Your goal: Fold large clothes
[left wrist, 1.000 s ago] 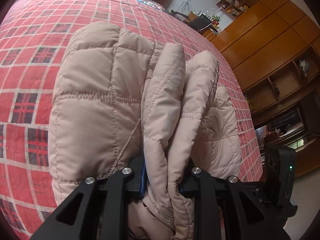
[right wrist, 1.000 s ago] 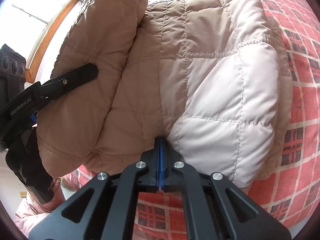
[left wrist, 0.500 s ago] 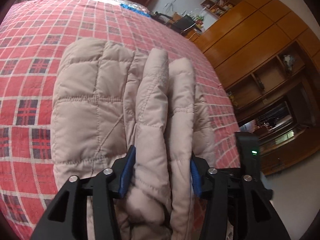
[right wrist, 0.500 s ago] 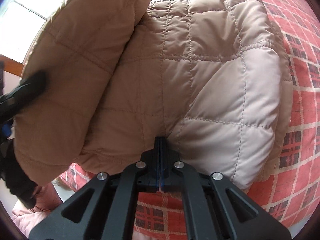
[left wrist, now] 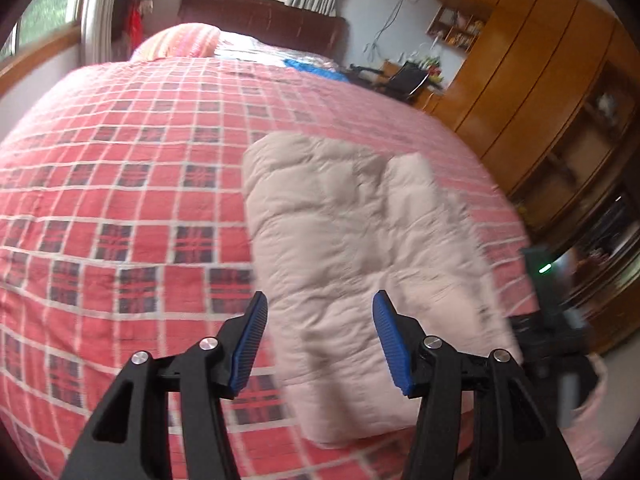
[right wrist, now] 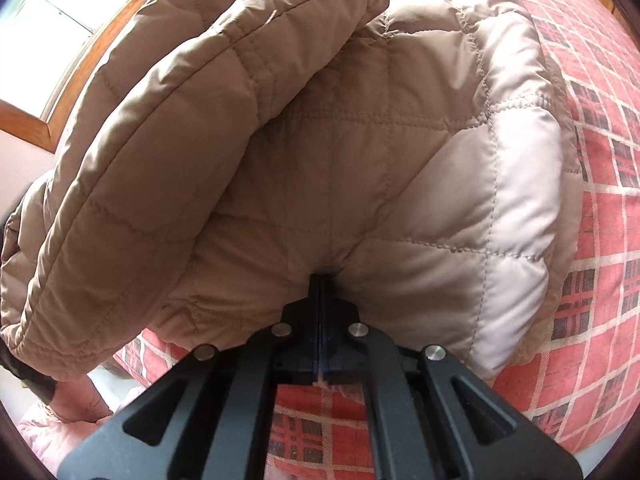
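While the left gripper (left wrist: 318, 322) hangs spread wide and empty just short of the quilted jacket (left wrist: 360, 248), a compact bundle on the checked bedspread (left wrist: 120, 184), the right gripper (right wrist: 322, 300) pinches its near hem; folding looks nearly finished, only release and tidying remaining.

No text, label, brand, number or sign can be read in either view.

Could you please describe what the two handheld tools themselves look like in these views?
The left tool has black angular finger arms with triangular cutouts, silver round rivets and ribbed blue pads. The right tool has the same black arms and rivets, with only a thin blue strip showing.
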Demonstrator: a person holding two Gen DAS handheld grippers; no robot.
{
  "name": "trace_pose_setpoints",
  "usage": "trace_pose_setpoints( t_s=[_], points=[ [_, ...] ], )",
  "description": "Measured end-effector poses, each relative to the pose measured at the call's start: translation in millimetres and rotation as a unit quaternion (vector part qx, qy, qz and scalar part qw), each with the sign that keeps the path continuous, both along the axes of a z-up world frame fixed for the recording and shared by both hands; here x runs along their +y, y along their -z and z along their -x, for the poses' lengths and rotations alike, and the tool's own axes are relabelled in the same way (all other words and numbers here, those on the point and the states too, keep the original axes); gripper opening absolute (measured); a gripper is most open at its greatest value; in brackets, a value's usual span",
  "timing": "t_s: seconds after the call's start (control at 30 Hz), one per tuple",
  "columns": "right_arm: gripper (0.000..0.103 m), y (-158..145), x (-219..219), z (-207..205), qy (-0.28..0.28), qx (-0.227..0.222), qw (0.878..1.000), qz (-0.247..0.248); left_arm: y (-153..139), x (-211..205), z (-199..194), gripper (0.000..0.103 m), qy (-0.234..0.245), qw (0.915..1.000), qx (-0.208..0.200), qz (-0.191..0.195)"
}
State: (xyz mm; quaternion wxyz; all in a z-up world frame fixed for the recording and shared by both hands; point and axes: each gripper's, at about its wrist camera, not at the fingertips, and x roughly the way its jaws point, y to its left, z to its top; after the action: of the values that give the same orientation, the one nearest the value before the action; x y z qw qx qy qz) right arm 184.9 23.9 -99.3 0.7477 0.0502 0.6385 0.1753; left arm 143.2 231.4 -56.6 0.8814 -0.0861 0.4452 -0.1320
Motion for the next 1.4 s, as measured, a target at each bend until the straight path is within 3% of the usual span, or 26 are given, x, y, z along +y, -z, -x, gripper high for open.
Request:
trace_pose_setpoints(
  t_s=[0.13,0.27,0.47,0.7,0.9,1.0,1.07,1.13,1.23,1.4],
  points=[
    [0.000,1.4,2.3,3.5,-0.002,-0.004,1.000,0.010,24.6,-16.6,2.2,0.055,0.026,0.9990,0.033,-0.015],
    [0.000,2.6,14.4,5.0,-0.003,-0.008,1.000,0.016,41.6,-31.1,-0.6,0.058,0.033,0.9979,0.040,-0.038],
    [0.000,7.0,26.8,10.1,-0.005,-0.015,1.000,0.020,68.1,-20.1,-16.1,0.069,0.024,0.9962,0.083,0.010],
    [0.000,-2.0,41.8,22.7,-0.005,-0.030,0.999,0.036,55.3,-7.6,-8.1,0.068,0.013,0.9958,0.079,0.045],
    [0.007,-29.0,51.1,40.3,0.001,-0.065,0.996,0.063,33.8,8.9,2.2,0.068,-0.005,0.9983,0.048,0.033],
    [0.008,-55.2,49.5,52.8,0.012,-0.081,0.995,0.050,30.9,12.4,5.1,0.069,-0.014,0.9988,0.040,0.025],
    [0.017,-70.3,45.5,54.2,0.019,-0.085,0.996,0.026,26.2,15.3,11.8,0.069,-0.018,0.9991,0.033,0.021],
    [0.037,-80.5,30.7,55.8,0.022,-0.081,0.996,0.005,20.8,20.5,16.6,0.068,-0.026,0.9991,0.024,0.021],
    [0.052,-100.4,21.0,50.0,0.018,-0.063,0.997,-0.040,10.8,28.4,12.9,0.068,-0.046,0.9990,0.000,-0.003],
    [0.064,-107.1,39.2,34.7,0.013,-0.033,0.997,-0.068,9.7,49.8,5.8,0.068,-0.069,0.9975,-0.005,-0.015]
  ],
)
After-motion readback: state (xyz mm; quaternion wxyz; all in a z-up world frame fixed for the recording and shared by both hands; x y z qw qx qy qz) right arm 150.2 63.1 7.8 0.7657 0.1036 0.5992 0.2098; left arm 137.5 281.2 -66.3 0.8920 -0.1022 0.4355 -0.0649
